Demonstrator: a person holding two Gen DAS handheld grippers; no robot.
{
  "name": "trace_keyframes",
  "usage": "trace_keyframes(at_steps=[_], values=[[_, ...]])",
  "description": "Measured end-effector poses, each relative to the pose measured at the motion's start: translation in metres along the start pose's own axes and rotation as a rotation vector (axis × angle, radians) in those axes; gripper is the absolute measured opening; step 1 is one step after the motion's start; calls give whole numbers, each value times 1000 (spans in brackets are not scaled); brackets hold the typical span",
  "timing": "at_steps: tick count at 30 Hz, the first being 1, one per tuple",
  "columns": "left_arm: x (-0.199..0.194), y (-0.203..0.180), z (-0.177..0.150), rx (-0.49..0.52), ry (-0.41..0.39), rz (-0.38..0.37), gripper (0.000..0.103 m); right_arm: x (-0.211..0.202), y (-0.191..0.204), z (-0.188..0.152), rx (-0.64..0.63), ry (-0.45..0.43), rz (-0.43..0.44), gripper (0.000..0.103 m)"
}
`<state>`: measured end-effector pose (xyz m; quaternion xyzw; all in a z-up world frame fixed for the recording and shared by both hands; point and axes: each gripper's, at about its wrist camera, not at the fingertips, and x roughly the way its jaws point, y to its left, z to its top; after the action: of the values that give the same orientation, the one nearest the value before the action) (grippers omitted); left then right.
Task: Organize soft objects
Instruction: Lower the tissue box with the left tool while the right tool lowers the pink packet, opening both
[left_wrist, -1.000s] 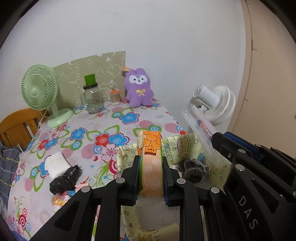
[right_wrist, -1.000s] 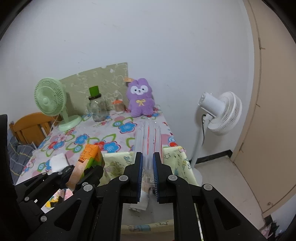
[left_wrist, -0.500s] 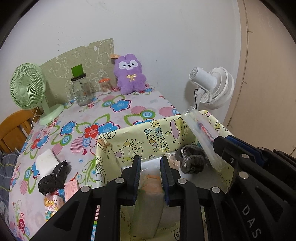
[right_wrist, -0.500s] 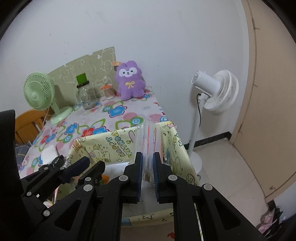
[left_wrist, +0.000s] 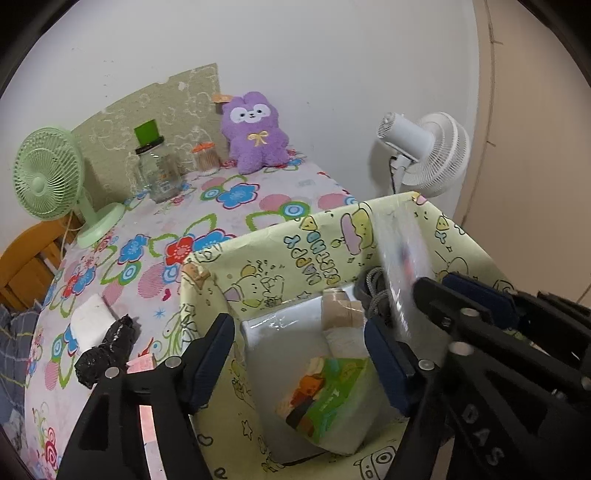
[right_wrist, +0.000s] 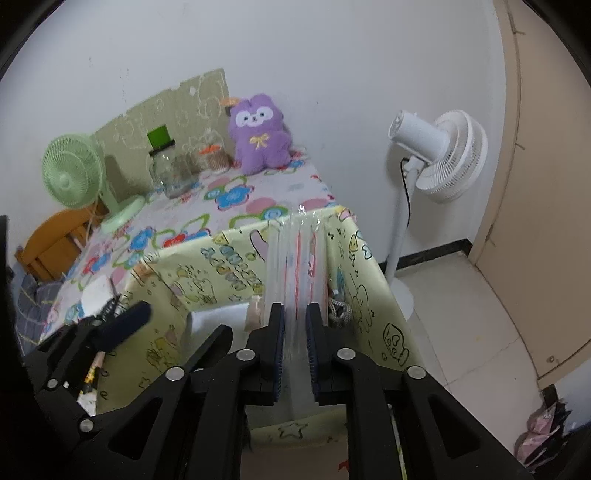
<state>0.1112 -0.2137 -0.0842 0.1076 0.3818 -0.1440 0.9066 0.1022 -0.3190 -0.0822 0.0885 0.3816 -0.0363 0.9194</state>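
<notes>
A yellow cartoon-print box (left_wrist: 280, 254) stands at the table's near corner. My left gripper (left_wrist: 297, 328) hangs over it, jaws opening wide, with nothing pressed between the pads. Below them the orange-and-green soft pack (left_wrist: 325, 398) lies loose inside the box on a white packet (left_wrist: 280, 332). My right gripper (right_wrist: 295, 314) has its pads on a clear plastic pouch (right_wrist: 295, 258) that stands upright over the box's right side; its jaws are beginning to open. A grey knitted bundle (left_wrist: 373, 284) and a beige roll (left_wrist: 340, 314) also lie in the box.
On the flowered tablecloth left of the box lie a black bundle (left_wrist: 105, 350) and a white pad (left_wrist: 90, 317). At the back stand a purple plush (left_wrist: 255, 136), a glass jar (left_wrist: 157, 173) and a green fan (left_wrist: 48, 181). A white floor fan (left_wrist: 424, 151) stands right of the table.
Both grippers sank toward the box. The left jaws spread apart and let go of the orange pack, which dropped into the box. The right gripper brought the clear pouch lower.
</notes>
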Motion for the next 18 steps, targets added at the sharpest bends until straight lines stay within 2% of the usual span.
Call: trace_keyframes(at_steps=[2, 6, 9, 10, 11, 14, 18], values=[[0, 1, 1, 1, 8, -11, 78, 2, -1, 0, 3, 2, 2, 34], [0, 4, 3, -6, 19, -53, 81, 4, 0, 3, 5, 10, 19, 41], [-1, 4, 4, -3, 21, -57, 84, 5, 3, 5, 5, 11, 15, 54], [-3, 4, 4, 3, 19, -57, 86, 4, 3, 6, 7, 9, -1, 72], [-5, 4, 4, 5, 14, -58, 91, 3, 2, 5, 18, 1, 0, 80], [-10, 3, 5, 24, 1, -47, 97, 2, 2, 6, 39, 8, 19, 82], [-15, 6, 5, 24, -10, -45, 97, -2, 6, 8, 38, 3, 6, 84]])
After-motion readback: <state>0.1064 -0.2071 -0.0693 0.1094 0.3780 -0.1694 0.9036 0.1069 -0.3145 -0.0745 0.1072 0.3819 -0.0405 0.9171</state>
